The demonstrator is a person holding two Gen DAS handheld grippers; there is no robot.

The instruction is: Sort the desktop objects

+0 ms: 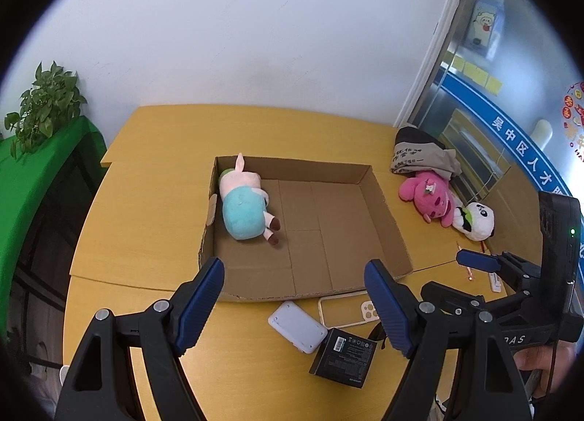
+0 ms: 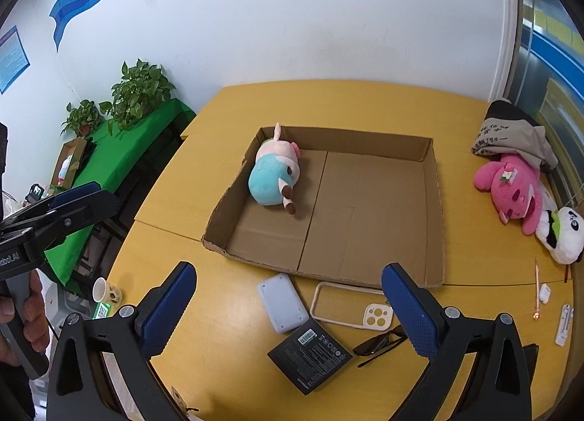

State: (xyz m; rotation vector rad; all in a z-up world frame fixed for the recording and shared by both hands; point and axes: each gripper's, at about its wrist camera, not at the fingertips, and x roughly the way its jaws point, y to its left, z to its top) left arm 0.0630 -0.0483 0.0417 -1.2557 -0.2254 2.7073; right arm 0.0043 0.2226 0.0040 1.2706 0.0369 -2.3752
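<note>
A: Left wrist view, report gripper condition.

B: The left gripper (image 1: 294, 297) stands released, blue pads wide apart, nothing between them. It hangs above the near edge of the yellow table (image 1: 146, 202). The right gripper (image 1: 474, 262) shows at the right margin; only one blue finger is clear from here, so its state cannot be told in this view.

A: Object positions?

B: The cardboard tray (image 1: 328, 224) lies flat mid-table. A pig plush (image 1: 244, 209) lies inside it, in the far left corner. Just in front of the tray's near wall: a white power bank (image 1: 297, 328), a clear phone case (image 1: 346, 309) and a black box (image 1: 343, 357). The power bank's corner touches the box. To the right of the tray, well apart from it, a pink plush (image 1: 425, 198) touches a panda plush (image 1: 476, 220).

A: Right wrist view.

B: The right gripper (image 2: 288, 307) is released, pads wide, holding nothing. It hangs over the power bank (image 2: 281, 307), phone case (image 2: 350, 306), black box (image 2: 310, 353) and a pair of sunglasses (image 2: 379, 342). The pig plush (image 2: 273, 176) is in the tray (image 2: 365, 209), far left. The left gripper (image 2: 73, 198) enters at the left edge, held by a hand (image 2: 22, 318); its opening cannot be told here.
</note>
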